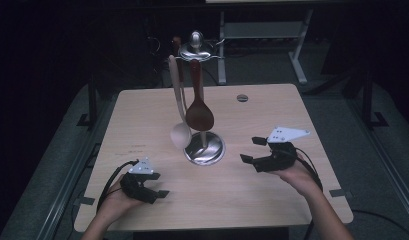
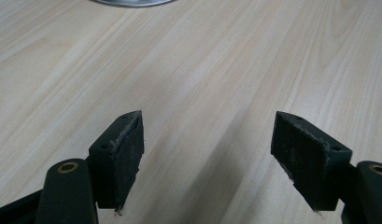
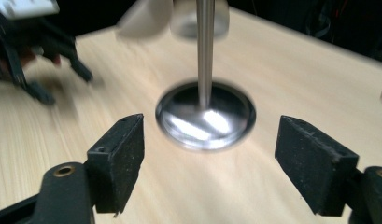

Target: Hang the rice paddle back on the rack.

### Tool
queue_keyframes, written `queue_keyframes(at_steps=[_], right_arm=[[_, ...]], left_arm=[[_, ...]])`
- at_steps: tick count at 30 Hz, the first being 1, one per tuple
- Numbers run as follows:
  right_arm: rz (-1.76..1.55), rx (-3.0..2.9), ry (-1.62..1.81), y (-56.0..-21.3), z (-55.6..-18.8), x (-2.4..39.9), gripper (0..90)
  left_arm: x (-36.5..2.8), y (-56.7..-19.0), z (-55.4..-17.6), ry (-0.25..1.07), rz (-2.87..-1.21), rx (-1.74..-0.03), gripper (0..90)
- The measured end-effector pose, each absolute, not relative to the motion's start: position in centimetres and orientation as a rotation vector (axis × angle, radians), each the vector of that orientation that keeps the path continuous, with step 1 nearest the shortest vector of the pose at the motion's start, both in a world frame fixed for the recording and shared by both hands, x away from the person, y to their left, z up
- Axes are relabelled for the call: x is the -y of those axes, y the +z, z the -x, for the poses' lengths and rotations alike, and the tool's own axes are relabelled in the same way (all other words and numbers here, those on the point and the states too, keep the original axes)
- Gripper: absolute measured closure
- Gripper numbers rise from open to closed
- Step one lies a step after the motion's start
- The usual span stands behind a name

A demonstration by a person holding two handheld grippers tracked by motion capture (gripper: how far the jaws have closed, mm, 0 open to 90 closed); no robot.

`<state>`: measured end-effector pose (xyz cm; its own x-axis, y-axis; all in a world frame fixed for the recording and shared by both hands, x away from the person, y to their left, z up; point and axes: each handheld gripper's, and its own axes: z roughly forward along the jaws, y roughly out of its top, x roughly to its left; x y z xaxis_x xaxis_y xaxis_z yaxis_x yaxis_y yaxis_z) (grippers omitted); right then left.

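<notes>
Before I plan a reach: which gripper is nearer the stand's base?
Right. The right gripper sits just right of the base; the left gripper lies farther, front-left.

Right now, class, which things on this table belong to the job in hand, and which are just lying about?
Job in hand:
metal utensil stand
dark wooden spoon
pale spoon
left tongs, open
right tongs, open

Lying about:
grey round cap in the table

Pale wood-grain table (image 1: 272, 190); shiny silver stand (image 1: 204, 148) at its centre; dark brown spoon (image 1: 199, 114), cream spoon (image 1: 180, 134) at nine o'clock of it; black grippers.
</notes>
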<state>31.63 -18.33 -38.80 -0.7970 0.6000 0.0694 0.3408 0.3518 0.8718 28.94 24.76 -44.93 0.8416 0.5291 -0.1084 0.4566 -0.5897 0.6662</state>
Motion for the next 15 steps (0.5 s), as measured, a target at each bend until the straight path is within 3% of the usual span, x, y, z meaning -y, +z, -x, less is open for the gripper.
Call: queue_keyframes(at_steps=[7, 15], right_arm=[[-0.914, -2.443, 1.317, -42.8, -30.5, 18.8, 22.5], [-0.946, -2.465, 1.310, -43.7, -30.3, 18.7, 22.5]], left_arm=[[-24.9, -45.0, -29.1, 0.132, -2.314, -0.701, 25.6], [-24.9, -45.1, -29.2, 0.139, -2.326, -0.682, 25.9]])
